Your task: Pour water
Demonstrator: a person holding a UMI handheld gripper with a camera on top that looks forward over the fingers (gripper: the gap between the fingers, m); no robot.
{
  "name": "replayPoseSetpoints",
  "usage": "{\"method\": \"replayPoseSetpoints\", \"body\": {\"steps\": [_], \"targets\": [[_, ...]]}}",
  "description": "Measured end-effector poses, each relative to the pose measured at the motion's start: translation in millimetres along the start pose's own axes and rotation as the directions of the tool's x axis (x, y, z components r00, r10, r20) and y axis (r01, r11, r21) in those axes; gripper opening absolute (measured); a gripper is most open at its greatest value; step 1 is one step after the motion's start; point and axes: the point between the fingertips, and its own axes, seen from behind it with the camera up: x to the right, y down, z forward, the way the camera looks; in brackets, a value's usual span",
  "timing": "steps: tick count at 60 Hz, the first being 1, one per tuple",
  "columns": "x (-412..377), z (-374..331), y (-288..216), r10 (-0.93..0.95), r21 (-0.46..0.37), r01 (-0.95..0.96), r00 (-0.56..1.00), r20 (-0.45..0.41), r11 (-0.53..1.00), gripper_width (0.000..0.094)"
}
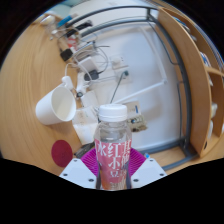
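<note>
Item 1, nearest: gripper (113, 172), its two fingers bearing pink pads (84, 163), closed narrow on a clear plastic bottle with a white screw cap and a pink-and-red printed label (113, 140). Both pads pressed the label band, at the bottle's 9 and 3 o'clock. Bottle stood upright; the low, mid-body grip likely served to leave the neck free for tipping. Cap appeared to be on, so pouring was judged not yet begun.

Item 2, at 10 o'clock from the bottle, near but apart: white ceramic mug with handle (55, 104), tilted in this wide view, mouth toward the bottle; presumably the receiving vessel.

Item 3, at 8 o'clock, just beside the left finger: a magenta round object (62, 152), identity unclear.

Item 4, beyond, at 12 o'clock: loose cables and small devices (90, 62) on the white tabletop (140, 60).
</note>
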Motion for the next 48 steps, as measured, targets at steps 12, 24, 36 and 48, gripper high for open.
{"method": "replayPoseSetpoints", "body": {"steps": [12, 24, 36, 48], "targets": [[-10, 22, -28, -0.357, 0.036, 0.356, 0.934, 0.008, 0.934, 0.0344], [-8, 38, -30, -0.593, -0.006, 0.593, 0.805, -0.028, 0.805, 0.0345], [-12, 43, -28, -0.659, -0.007, 0.659, 0.752, -0.019, 0.752, 0.0345], [-5, 30, -40, -0.409, 0.052, 0.409, 0.913, -0.001, 0.911, 0.0346]]}}
